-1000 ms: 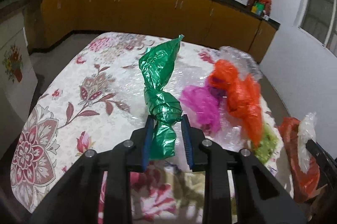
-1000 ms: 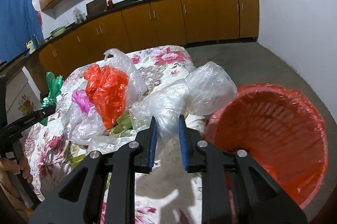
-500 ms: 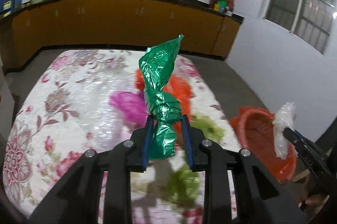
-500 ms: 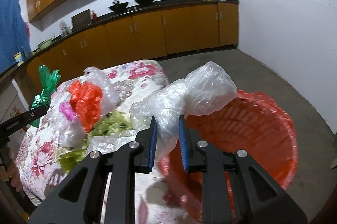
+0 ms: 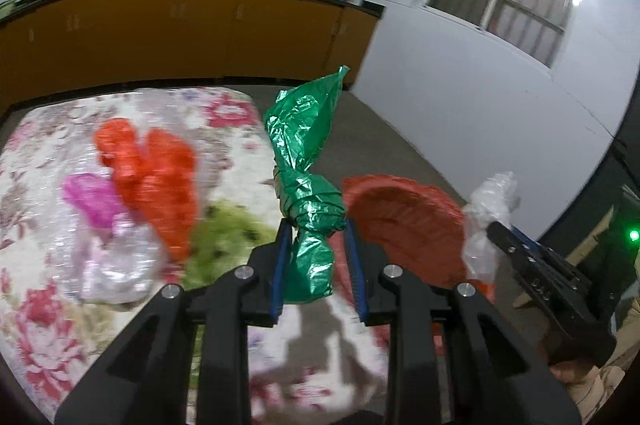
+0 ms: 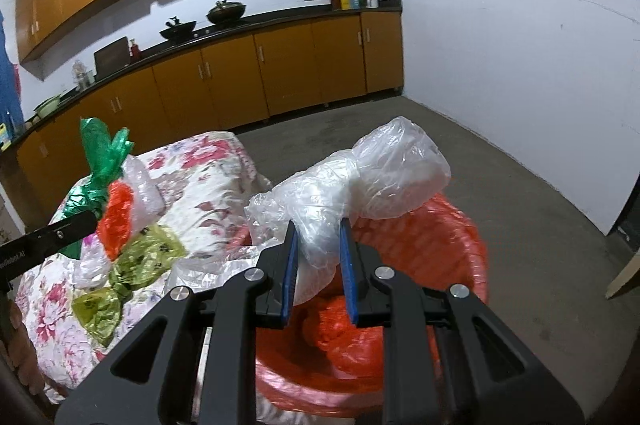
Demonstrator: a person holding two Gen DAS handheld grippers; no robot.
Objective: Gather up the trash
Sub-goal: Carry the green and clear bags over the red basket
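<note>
The left gripper [image 5: 316,261] clamps a knotted green foil bag [image 5: 310,185] near the floral table's [image 5: 36,305] edge; the right gripper [image 6: 318,265] pinches a crumpled clear plastic bag [image 6: 360,181] seemingly over the red mesh bin [image 6: 460,249]. Released early, the light bags could drift outside the rim.

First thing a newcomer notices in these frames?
The knotted green bag clamped in the left tool, held up over the floral table. Next, the clear bag gripped by the right tool above the red basket. Orange, pink and yellow-green bags lie on the table.
</note>
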